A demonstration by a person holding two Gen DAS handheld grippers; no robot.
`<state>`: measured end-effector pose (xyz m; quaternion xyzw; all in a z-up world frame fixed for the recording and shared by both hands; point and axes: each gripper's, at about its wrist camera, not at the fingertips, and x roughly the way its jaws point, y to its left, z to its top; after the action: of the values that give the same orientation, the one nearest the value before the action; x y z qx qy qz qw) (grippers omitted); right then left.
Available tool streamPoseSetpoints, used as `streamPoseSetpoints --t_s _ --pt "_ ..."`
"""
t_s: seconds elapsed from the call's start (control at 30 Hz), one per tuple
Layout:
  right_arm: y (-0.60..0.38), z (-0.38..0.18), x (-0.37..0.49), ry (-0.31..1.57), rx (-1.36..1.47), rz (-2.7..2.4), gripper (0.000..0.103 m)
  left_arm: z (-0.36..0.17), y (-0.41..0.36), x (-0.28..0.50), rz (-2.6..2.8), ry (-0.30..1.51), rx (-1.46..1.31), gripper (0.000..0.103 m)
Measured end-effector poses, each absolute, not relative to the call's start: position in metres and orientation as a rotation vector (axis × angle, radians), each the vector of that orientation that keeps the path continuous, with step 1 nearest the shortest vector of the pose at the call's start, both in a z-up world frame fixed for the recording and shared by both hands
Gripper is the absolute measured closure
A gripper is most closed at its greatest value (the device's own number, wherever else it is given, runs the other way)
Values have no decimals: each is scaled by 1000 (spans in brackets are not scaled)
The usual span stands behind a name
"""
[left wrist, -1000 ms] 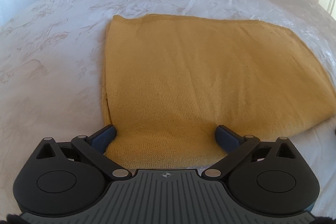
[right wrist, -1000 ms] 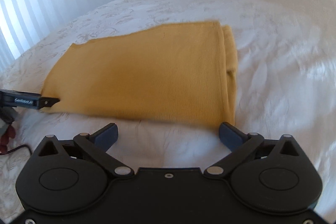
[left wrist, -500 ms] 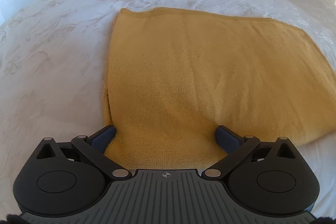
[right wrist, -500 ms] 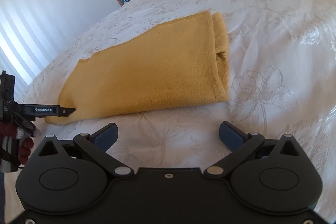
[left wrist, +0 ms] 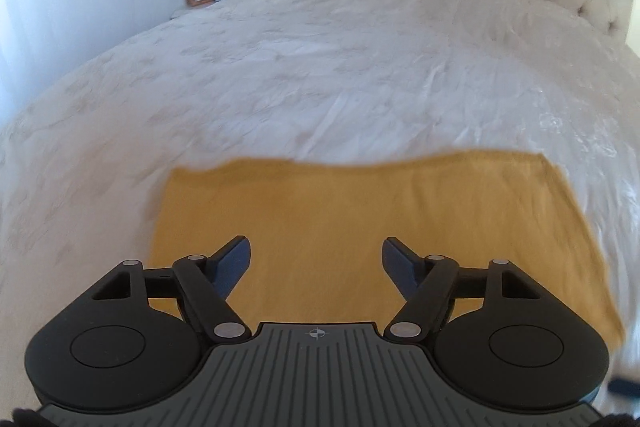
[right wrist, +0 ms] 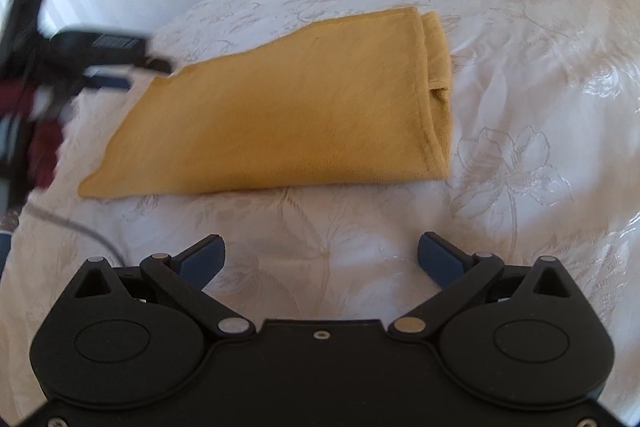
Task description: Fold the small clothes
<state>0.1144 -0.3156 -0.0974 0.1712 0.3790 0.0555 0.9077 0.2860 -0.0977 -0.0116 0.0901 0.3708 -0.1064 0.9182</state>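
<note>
The folded mustard-yellow knit cloth (right wrist: 288, 107) lies flat on the white embroidered bed (right wrist: 520, 27), long axis side to side – the left hand-held gripper (left wrist: 316, 259) hovers right over it, jaws closing on nothing, nearer than the spread, empty right hand-held gripper (right wrist: 320, 259).

Mustard-yellow knit garment (right wrist: 280, 119) — folded into a flat, long rectangle — lying on the white bed cover; doubled layers and a hemmed edge show at its right end (left-wrist view blurred).
</note>
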Motion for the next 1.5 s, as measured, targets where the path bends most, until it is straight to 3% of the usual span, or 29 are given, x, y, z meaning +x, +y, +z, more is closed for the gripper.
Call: streamPoseSetpoints --t_s 0.53,1.0,1.4,1.5 --pt "-319 -99 117 785 393 112 0 -70 -145 325 -149 833 394 33" --pt "-323 -101 117 776 408 119 0 -69 -106 215 -266 882 265 34" --pt "-316 -106 111 735 345 120 0 -73 -71 184 -312 839 173 33" --pt "-316 -109 107 708 331 130 0 -77 -62 170 -346 829 216 28"
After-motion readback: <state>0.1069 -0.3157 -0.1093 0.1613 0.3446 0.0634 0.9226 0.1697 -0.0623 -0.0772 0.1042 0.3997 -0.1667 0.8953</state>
